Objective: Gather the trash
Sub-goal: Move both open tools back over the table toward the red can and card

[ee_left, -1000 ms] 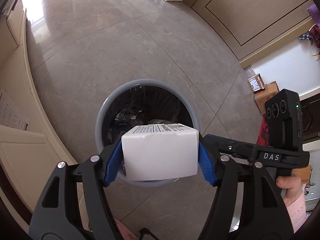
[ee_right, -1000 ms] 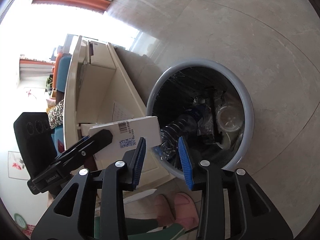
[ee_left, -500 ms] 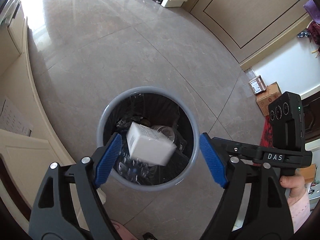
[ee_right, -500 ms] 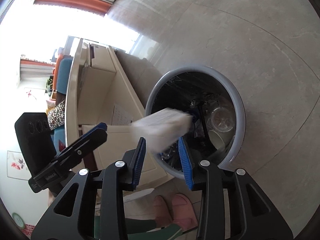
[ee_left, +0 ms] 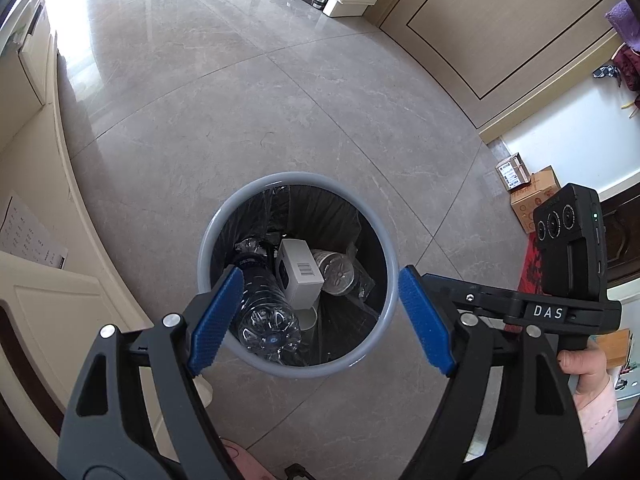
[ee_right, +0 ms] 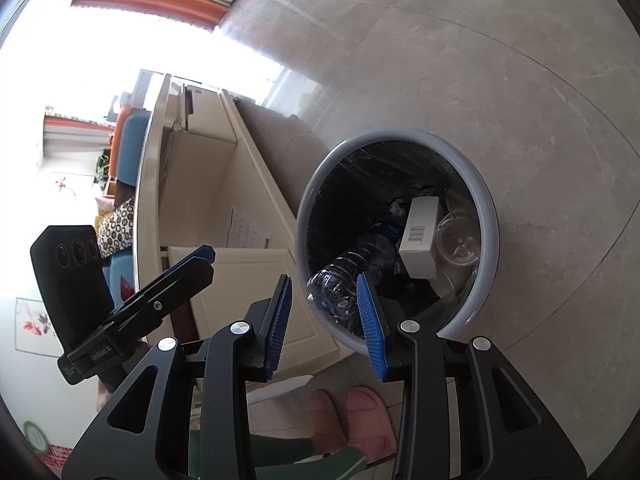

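A grey round trash bin [ee_left: 390,264] with a black liner stands on the floor. A white box [ee_left: 300,276] lies inside it, between a clear plastic bottle [ee_left: 264,312] and a clear cup [ee_left: 333,272]. My left gripper [ee_left: 320,316] is open and empty above the bin. In the right wrist view, the bin [ee_right: 490,216] holds the white box [ee_right: 418,236] and bottle [ee_right: 352,264]. My right gripper [ee_right: 325,320] is open and empty above the bin's near edge. The left gripper also shows there at the left [ee_right: 188,268].
A cream cabinet [ee_right: 208,208] stands right beside the bin. Cardboard boxes [ee_left: 528,196] sit by the far wall at the right. Grey tile floor [ee_left: 240,120] stretches beyond the bin. The person's pink slippers [ee_right: 348,420] are just below the bin.
My left gripper opened and let go of the white box, which fell into the bin and now lies inside it. Both grippers have risen a little above the bin.
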The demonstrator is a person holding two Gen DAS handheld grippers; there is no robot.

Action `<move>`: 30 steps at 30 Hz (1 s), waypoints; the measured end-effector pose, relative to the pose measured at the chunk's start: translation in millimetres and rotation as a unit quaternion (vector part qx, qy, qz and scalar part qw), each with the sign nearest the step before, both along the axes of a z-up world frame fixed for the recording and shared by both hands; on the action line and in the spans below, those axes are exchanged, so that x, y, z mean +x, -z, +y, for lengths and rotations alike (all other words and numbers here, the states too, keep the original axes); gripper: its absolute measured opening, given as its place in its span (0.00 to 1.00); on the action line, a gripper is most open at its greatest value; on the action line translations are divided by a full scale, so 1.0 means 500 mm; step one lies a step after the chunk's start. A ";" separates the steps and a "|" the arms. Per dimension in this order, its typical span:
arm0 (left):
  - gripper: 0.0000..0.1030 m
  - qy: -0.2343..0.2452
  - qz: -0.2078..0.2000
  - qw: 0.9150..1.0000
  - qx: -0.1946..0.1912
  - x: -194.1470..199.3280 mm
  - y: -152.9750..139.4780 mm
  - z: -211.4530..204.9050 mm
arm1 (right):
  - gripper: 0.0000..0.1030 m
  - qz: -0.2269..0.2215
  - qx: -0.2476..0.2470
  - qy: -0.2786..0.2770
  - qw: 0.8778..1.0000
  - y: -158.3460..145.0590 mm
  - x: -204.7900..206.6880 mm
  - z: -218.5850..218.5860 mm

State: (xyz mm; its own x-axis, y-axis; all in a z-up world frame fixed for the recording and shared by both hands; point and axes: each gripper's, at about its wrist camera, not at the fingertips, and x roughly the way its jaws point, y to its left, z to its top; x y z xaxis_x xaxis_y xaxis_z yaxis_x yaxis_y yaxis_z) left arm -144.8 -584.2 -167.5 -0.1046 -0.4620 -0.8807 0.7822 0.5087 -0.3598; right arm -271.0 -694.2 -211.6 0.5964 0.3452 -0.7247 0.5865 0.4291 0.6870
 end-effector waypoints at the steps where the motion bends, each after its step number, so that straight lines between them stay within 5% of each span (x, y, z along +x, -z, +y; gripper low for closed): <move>1: 0.75 0.000 0.000 1.000 -0.001 0.000 -0.001 0.000 | 0.35 0.000 -0.001 0.000 1.000 -0.001 -0.001 0.000; 14: 0.75 -0.014 0.000 0.999 -0.035 0.007 -0.082 0.054 | 0.35 -0.019 -0.016 -0.009 1.000 -0.072 -0.015 0.019; 30: 0.84 -0.095 -0.055 0.991 -0.072 0.066 -0.275 0.323 | 0.47 -0.077 -0.051 -0.073 0.993 -0.265 0.075 0.146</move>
State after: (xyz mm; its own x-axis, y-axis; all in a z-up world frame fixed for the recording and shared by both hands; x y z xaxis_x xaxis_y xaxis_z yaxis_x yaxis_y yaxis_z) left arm -111.8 -422.7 -30.1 0.0896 -0.5857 -0.8055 0.7158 0.6003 -0.3569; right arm -233.4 -621.1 -78.9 0.6521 0.3655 -0.6642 0.4040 0.5738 0.7124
